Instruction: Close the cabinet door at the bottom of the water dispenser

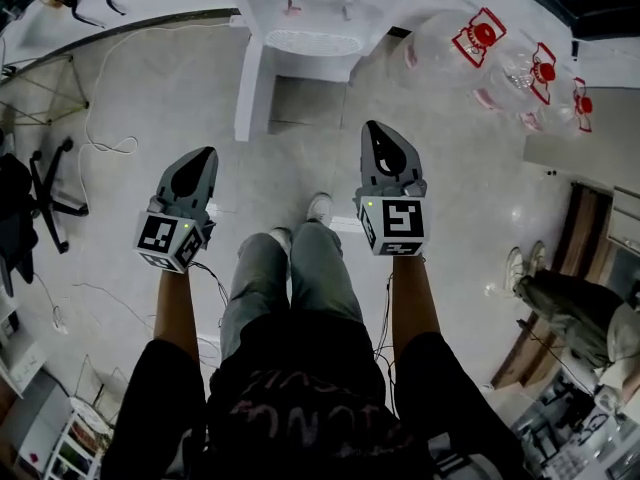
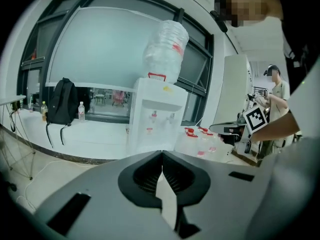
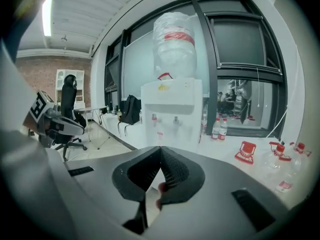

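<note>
Now | left tool [image 1: 206,156], right tool [image 1: 373,128]: both pressed together, empty (likely ready to push rather than grip) | cabinet door [image 1: 248,86]: open, ahead between them, nearer left tool | water dispenser [image 1: 300,13]: just beyond

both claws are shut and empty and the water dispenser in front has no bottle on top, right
Not quite. The left claw and right claw are shut and empty, but the water dispenser does have a bottle on top; the right gripper view shows it plainly.
</note>
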`<action>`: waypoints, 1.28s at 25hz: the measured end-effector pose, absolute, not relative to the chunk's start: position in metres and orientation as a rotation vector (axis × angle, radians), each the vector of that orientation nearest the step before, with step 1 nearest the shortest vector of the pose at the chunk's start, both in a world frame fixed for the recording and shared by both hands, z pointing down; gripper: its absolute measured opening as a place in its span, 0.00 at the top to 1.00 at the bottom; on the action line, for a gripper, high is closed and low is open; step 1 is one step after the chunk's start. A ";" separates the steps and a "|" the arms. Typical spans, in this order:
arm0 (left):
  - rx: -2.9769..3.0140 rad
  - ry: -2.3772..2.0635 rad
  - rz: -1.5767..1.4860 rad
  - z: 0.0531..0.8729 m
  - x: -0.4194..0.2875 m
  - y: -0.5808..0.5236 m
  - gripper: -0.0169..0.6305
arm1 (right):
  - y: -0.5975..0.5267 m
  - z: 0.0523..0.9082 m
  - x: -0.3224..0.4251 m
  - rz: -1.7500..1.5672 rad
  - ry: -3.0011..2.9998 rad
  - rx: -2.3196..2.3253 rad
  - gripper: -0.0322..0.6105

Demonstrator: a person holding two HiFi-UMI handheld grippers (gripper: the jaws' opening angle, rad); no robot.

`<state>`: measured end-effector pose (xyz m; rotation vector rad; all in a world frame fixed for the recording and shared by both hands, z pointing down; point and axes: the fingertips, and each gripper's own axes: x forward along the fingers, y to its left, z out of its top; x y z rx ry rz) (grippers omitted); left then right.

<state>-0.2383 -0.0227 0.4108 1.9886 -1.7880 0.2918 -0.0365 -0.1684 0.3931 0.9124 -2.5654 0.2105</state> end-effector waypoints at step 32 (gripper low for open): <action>2.106 -1.784 0.333 0.769 -0.269 -0.001 0.84 | -0.184 0.740 -0.016 0.265 -2.550 1.027 0.93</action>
